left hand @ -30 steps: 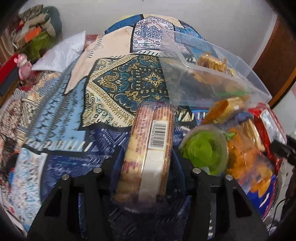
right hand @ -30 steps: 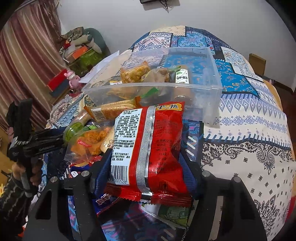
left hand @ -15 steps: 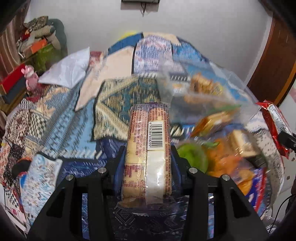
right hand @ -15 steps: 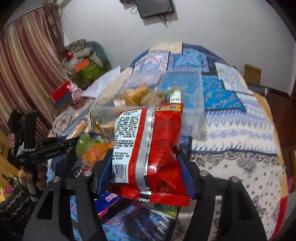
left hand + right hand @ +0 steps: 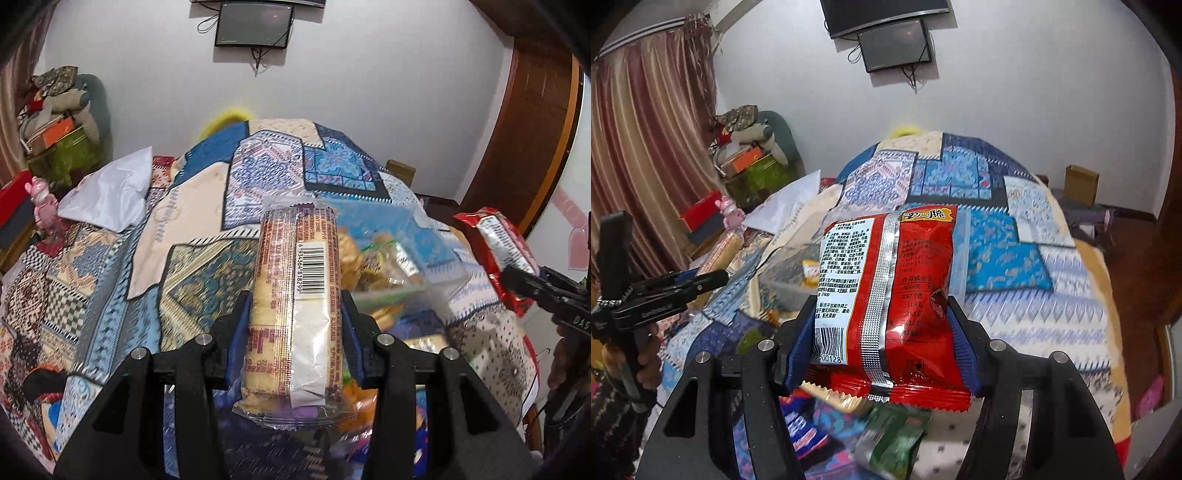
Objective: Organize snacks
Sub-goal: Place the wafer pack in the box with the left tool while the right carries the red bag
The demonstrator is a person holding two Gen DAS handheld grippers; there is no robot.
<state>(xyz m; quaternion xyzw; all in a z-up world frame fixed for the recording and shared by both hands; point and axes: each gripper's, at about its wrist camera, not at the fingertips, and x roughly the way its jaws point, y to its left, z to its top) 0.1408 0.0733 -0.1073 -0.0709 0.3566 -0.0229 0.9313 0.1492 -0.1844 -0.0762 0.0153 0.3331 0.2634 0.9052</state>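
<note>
- Patchwork bedspread [image 5: 207,295] in blues, creams and golds covers the whole bed; a white wall behind it carries a dark screen [image 5: 253,24], and striped curtains [image 5: 646,155] hang along one side.
- Clear plastic bin [image 5: 402,254] sits on the bed ahead of both grippers. It already holds a few wrapped snacks, so some sorting looks done.
- Several packets lie loose on the spread at the near edge, among them a green packet [image 5: 894,439] under the right gripper. I judge the job partway through, with more still to gather.
- Left gripper [image 5: 295,325] is clamped on a long cracker sleeve [image 5: 295,295], its barcode facing up. The pads press both long sides, and the sleeve pokes forward past the fingertips and back toward the camera.
- Right gripper [image 5: 882,328] is clamped on a red crisp bag [image 5: 897,288], back panel and silver seam up. The foil dents where the right pad bites in.
- Both packs hang in the air above the loose pile, short of the bin, and neither touches the bed.
- Each gripper tilts down and forward toward the bin, the two side by side and apart. From the right camera I see a hand [image 5: 646,358] wrapped round the left handle, below a patterned sleeve.
- What seems left for these two packs is carrying them over the rim and letting go inside.
</note>
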